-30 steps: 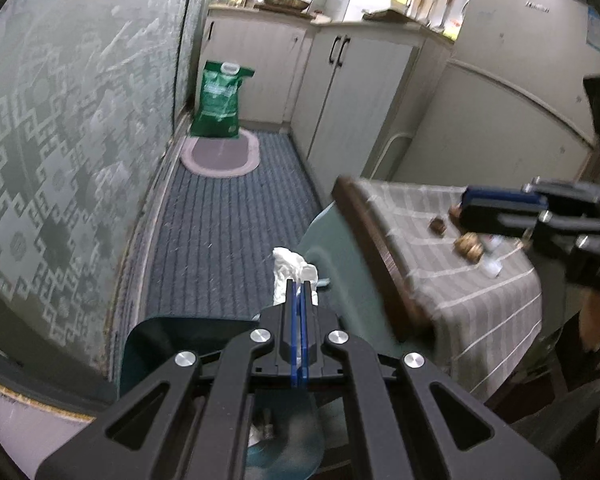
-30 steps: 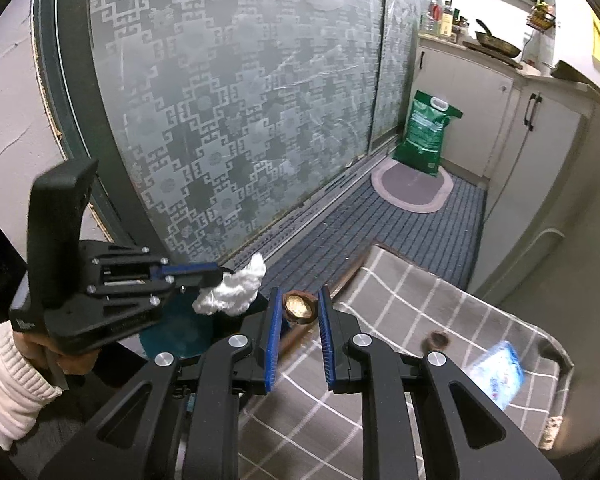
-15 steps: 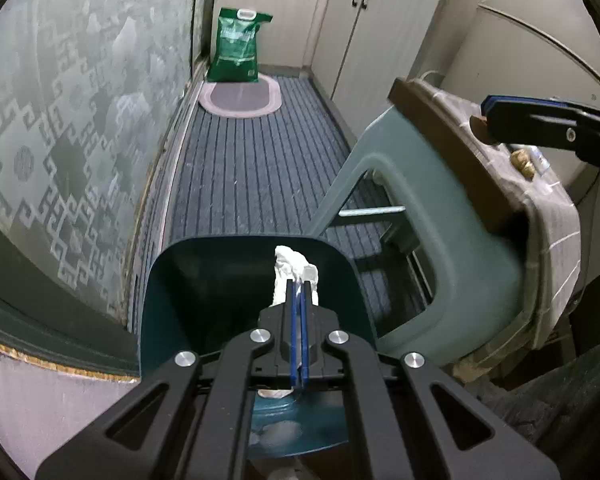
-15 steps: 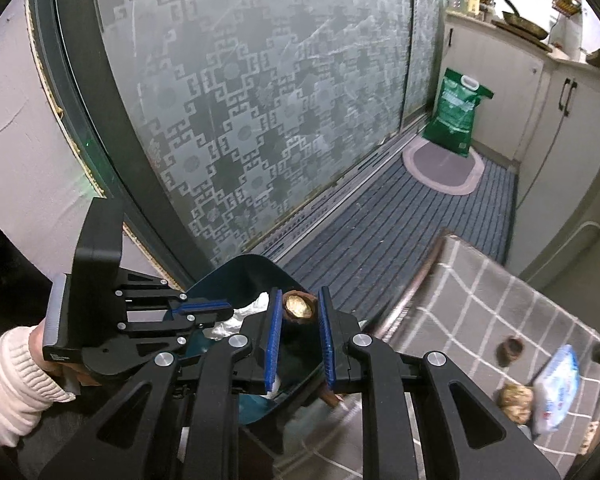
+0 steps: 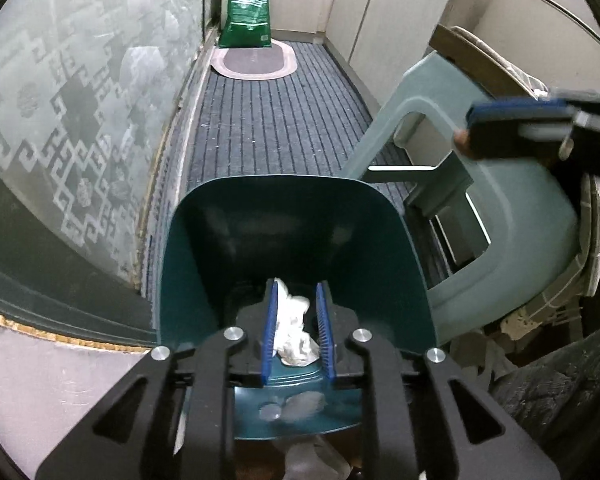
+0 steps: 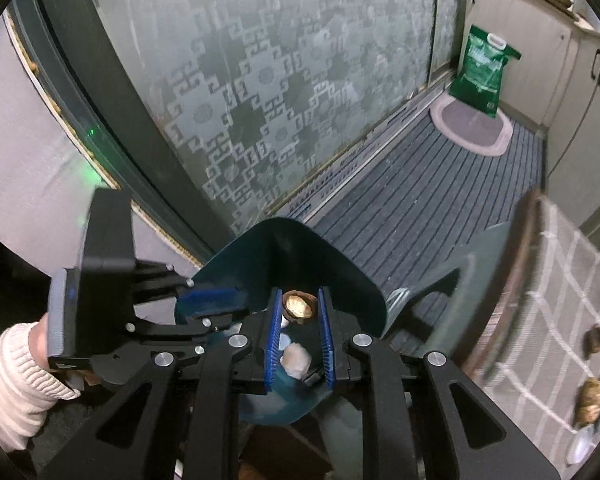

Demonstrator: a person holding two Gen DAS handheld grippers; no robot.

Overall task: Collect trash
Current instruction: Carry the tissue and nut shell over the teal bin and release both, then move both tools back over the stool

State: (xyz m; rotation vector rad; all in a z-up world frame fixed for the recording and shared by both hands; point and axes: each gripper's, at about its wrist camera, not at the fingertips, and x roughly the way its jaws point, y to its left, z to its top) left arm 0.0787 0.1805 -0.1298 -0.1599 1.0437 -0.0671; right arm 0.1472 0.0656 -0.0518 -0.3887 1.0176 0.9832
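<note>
A dark teal trash bin [image 5: 292, 216] stands on the floor by the glass door; it also shows in the right wrist view [image 6: 300, 248]. My left gripper [image 5: 296, 320] is open inside the bin, with a crumpled white tissue [image 5: 294, 326] loose between its blue pads. My right gripper [image 6: 299, 322] is over the bin, shut on a brown walnut shell [image 6: 299, 306]. In the left wrist view the right gripper [image 5: 472, 128] shows blurred at the upper right. A white scrap [image 6: 296, 358] lies in the bin below the shell.
A teal plastic stool [image 5: 480, 184] stands right of the bin. A table with a checked cloth [image 6: 560, 304] carries more walnut shells [image 6: 588, 400]. A patterned glass door [image 6: 280, 80] is on the left. A green bag [image 5: 250, 10] and an oval mat [image 5: 254, 62] lie far down the floor.
My left gripper has lowered into the bin and opened, letting go of the tissue. My right gripper has moved left from the table to above the bin with the shell.
</note>
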